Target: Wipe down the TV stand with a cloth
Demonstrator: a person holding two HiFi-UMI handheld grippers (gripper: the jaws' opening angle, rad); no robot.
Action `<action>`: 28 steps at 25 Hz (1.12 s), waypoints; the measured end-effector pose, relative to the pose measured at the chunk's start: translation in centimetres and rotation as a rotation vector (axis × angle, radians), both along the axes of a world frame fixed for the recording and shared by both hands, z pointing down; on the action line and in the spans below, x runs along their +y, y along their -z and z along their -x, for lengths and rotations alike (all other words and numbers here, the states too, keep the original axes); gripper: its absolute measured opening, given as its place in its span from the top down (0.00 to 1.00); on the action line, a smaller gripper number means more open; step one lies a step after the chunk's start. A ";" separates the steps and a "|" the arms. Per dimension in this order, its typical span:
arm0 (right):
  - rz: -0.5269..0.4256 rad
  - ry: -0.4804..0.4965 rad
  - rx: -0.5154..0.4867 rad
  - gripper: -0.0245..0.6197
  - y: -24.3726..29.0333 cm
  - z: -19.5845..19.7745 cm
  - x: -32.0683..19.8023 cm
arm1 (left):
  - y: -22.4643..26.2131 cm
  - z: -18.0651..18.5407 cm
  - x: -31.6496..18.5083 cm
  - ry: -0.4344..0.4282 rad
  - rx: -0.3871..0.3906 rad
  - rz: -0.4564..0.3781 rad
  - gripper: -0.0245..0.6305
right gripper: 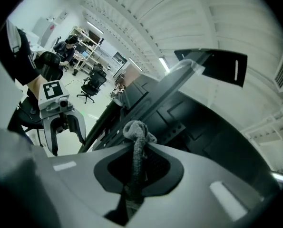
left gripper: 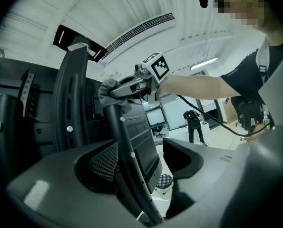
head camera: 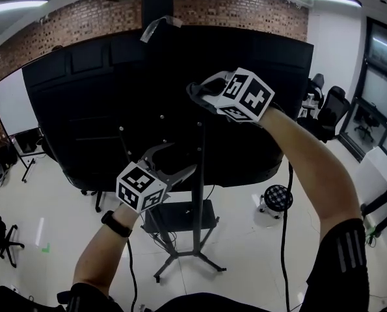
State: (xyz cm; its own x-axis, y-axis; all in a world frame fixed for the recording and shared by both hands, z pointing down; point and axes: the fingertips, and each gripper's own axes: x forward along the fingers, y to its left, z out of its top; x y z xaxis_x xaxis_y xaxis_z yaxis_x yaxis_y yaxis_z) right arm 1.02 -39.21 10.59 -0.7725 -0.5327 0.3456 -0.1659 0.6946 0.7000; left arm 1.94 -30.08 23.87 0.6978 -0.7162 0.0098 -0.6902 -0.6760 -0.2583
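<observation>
The TV stand's black upright pole (head camera: pixel 200 174) rises behind the big black TV back (head camera: pixel 102 109), above a small shelf (head camera: pixel 180 216). My right gripper (head camera: pixel 207 96) is up at the pole's top, shut on a grey cloth (head camera: pixel 196 91) that presses against the pole. In the right gripper view the cloth (right gripper: pixel 137 132) bunches out from between the closed jaws of that gripper (right gripper: pixel 134 175). Lower down, my left gripper (head camera: pixel 180 158) stands open with the pole between its fingers. The left gripper view shows the pole (left gripper: pixel 127 146) running through that gripper (left gripper: pixel 141 167), apart from both jaws, with the cloth (left gripper: pixel 108 88) above.
The stand's splayed feet (head camera: pixel 180 260) rest on a pale floor. A round patterned stool (head camera: pixel 278 199) sits right of the stand, and a black cable (head camera: pixel 285 226) hangs by my right arm. Office chairs (head camera: pixel 333 106) stand at the right, a whiteboard (head camera: pixel 11 103) at the left.
</observation>
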 end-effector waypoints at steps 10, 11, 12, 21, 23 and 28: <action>0.199 0.132 -0.118 0.93 -2.8 0.6 2.3 | -2.5 -0.5 -0.6 0.064 -0.010 0.008 0.48; 0.174 0.142 -0.124 0.93 -2.9 0.5 2.7 | -2.6 -0.5 -0.6 0.066 -0.008 0.008 0.48; 0.143 0.151 -0.129 0.93 -3.0 0.4 3.2 | -2.8 -0.5 -0.6 0.067 -0.007 0.008 0.48; -0.127 0.165 -0.044 0.93 -8.5 0.1 5.1 | -6.0 -0.7 -0.7 0.085 0.015 0.059 0.48; -0.176 0.149 -0.032 0.93 -9.6 0.0 5.0 | -7.0 -0.9 -0.5 0.083 0.018 0.075 0.48; -0.171 0.147 0.002 0.93 -13.5 0.0 4.6 | -9.0 -1.0 -0.4 0.081 0.036 0.098 0.48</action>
